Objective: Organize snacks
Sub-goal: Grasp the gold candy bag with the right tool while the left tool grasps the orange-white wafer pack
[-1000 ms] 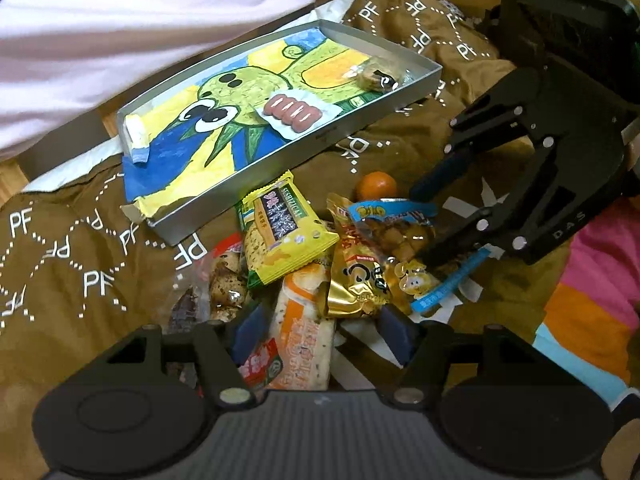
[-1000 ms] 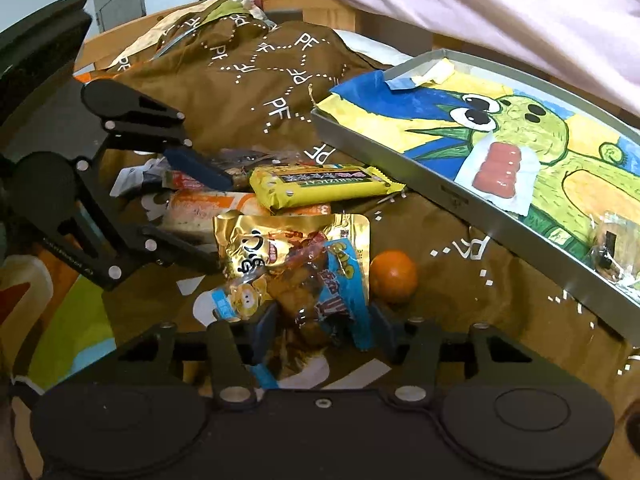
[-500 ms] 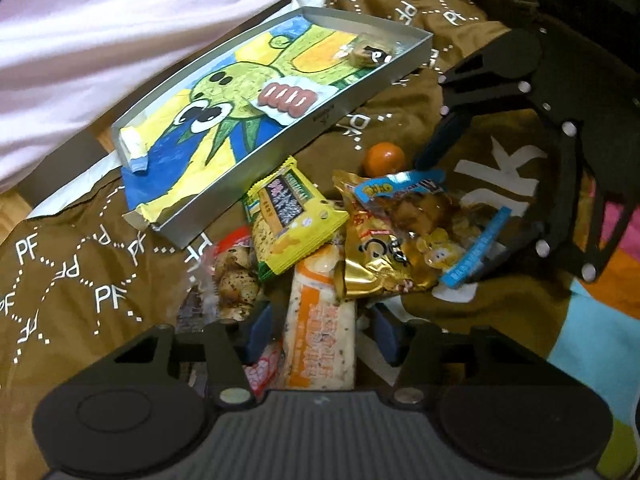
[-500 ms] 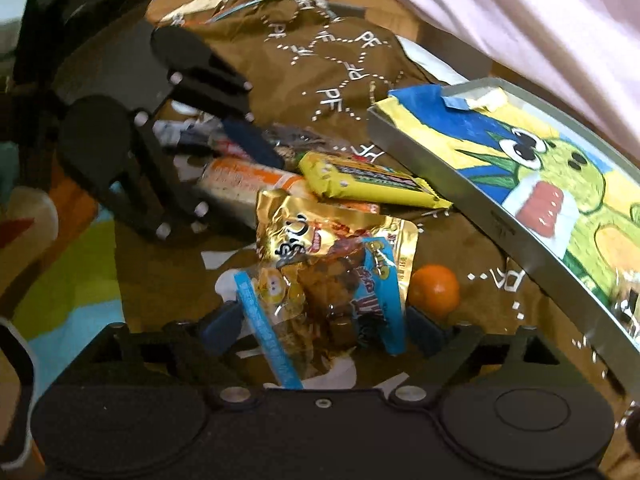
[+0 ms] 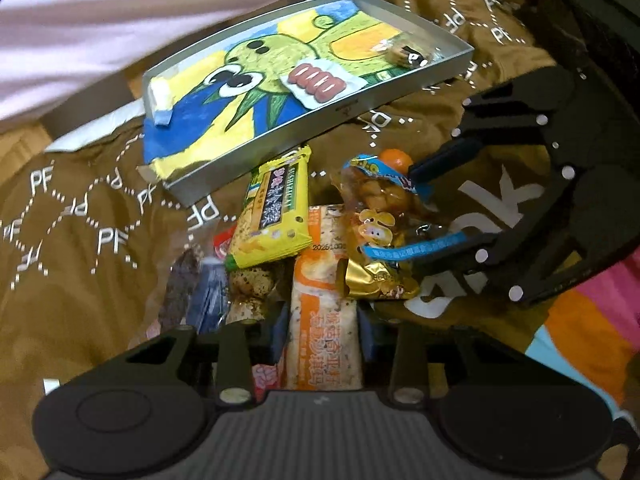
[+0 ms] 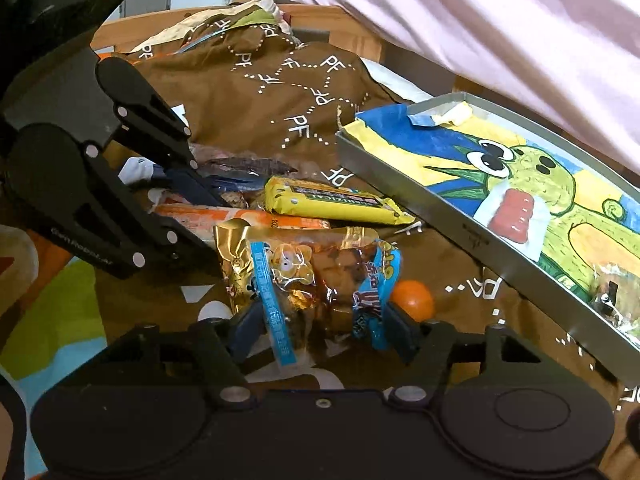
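Each tool is matte black plastic: the left tool (image 5: 322,330) shows, at the bottom of its own camera view, a wide body with two round disc-shaped housings, a ribbed grey panel between them and two silver screw heads at the finger pivots. The right tool (image 6: 320,326) has the same twin-disc body with a smooth black centre (one small screw in the middle), and dark blue pads line its fingers (image 6: 246,326). Seen from the other camera, each is an angular black linkage dotted with silver rivets, with small pale lettering, too small to read, along one arm.
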Available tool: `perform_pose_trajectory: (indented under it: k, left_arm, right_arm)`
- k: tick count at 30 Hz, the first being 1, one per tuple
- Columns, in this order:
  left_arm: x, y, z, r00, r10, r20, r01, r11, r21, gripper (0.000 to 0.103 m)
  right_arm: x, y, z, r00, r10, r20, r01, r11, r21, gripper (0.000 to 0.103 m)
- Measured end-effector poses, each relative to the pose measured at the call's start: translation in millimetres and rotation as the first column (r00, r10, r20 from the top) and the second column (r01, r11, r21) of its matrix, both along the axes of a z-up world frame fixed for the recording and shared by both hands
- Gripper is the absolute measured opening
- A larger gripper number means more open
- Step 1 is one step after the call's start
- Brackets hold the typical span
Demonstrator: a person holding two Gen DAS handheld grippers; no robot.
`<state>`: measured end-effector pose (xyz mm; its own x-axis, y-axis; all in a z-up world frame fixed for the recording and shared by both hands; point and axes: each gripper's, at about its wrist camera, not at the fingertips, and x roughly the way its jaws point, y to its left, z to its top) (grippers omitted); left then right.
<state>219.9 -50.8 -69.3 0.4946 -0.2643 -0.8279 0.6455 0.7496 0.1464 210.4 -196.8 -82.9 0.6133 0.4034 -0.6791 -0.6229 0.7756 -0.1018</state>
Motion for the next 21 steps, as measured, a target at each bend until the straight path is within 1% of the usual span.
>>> perform_pose_trajectory:
  k: [6, 11, 13, 17, 18, 19, 21]
  left_arm:
    - [-7, -7, -7, 0.998, -0.005, 0.066, 0.005, 1.000, 0.011, 0.040]
    - [-18, -13, -4, 0.994, 0.048, 0.100, -0.052, 0.998, 0.042, 0.038]
    - [-24, -12, 1, 0.993, 0.071, 0.094, -0.075, 0.997, 0.033, 0.038]
    - [-35, -7, 12, 0.991, 0.106, 0.076, -0.105, 0.994, -0.017, 0.037]
    - [-37, -5, 14, 0.991, 0.115, 0.069, -0.113, 0.993, -0.034, 0.037]
    - [-39, -3, 16, 0.990, 0.127, 0.064, -0.124, 0.991, -0.047, 0.037]
    - [-45, 1, 19, 0.988, 0.141, 0.055, -0.137, 0.987, -0.081, 0.037]
  right_arm:
    - [0, 2, 1, 1.000, -0.023, 0.007, 0.023, 0.999, -0.026, 0.065]
    - [-8, 4, 4, 0.999, -0.030, 0.023, 0.031, 0.998, -0.056, 0.064]
    - [-15, 5, 8, 0.999, -0.028, 0.039, 0.030, 0.997, -0.067, 0.064]
    - [-26, 4, 16, 0.998, -0.025, 0.065, 0.031, 0.995, -0.093, 0.064]
    - [-28, 2, 18, 0.997, -0.035, 0.074, 0.042, 0.995, -0.096, 0.048]
    - [-29, 0, 21, 0.996, -0.049, 0.072, 0.056, 0.994, -0.095, 0.040]
    - [-31, -7, 27, 0.996, -0.070, 0.062, 0.074, 0.995, -0.065, 0.040]
